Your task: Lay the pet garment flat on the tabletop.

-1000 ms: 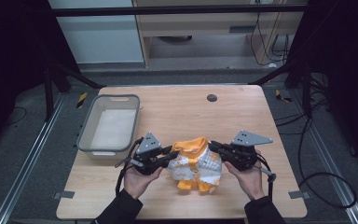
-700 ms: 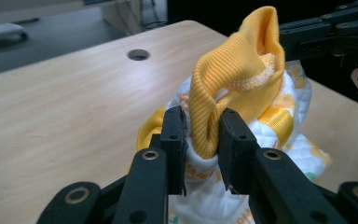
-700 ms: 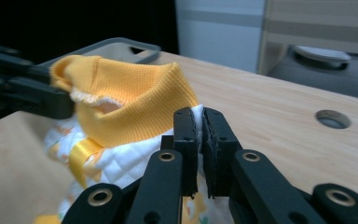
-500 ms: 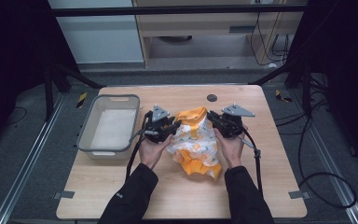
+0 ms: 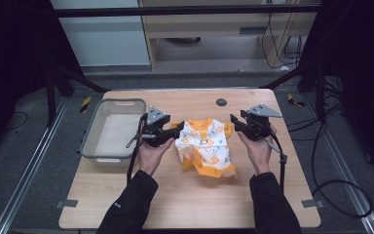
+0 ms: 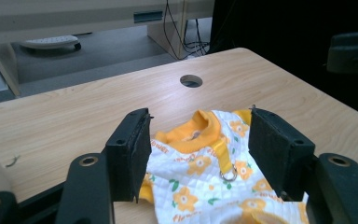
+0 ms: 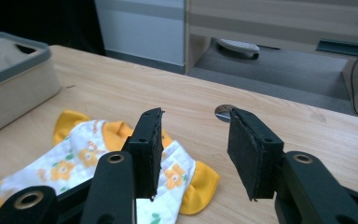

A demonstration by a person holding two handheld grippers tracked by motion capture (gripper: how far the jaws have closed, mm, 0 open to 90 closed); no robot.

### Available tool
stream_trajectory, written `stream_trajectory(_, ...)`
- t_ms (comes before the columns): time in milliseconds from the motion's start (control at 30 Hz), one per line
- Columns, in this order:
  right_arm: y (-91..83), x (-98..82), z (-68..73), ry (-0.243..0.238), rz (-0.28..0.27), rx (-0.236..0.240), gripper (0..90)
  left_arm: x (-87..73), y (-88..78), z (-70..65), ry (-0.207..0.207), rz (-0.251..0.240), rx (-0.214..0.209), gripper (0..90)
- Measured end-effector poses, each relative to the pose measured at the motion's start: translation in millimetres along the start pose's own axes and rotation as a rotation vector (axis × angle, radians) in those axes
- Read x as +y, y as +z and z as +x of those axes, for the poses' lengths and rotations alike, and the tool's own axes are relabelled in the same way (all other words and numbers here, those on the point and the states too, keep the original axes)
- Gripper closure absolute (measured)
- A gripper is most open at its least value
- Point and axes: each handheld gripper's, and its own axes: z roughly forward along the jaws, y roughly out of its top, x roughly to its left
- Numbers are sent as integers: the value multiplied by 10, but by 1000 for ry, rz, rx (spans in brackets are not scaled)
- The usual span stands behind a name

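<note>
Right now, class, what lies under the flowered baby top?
The wooden table lies under the flowered baby top. Whether anything sits beneath the folded cloth cannot be seen.

Between my two grippers, at the middle of the high view, lies the small quilted white garment, printed with orange flowers and green leaves, with orange trim at collar, sleeves and hem. My left gripper and right gripper are black, each with a grey plate on top. The pale wooden table has a light grain. At the left of the frame stands the grey-rimmed plastic tub, whitish inside.
</note>
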Motion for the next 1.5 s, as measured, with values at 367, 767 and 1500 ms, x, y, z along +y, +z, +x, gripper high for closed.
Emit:
stream_trajectory(367,-521,-4,-14,-36,52,62,518,-102,-385,7,62,57,-28,390)
stream_trajectory(767,-715,-326,256,-51,131,156,508,-285,-297,-162,98,128,-65,416)
stream_trajectory(1500,-787,-962,406,-30,245,274,517,-572,140,-317,138,293,-95,536)
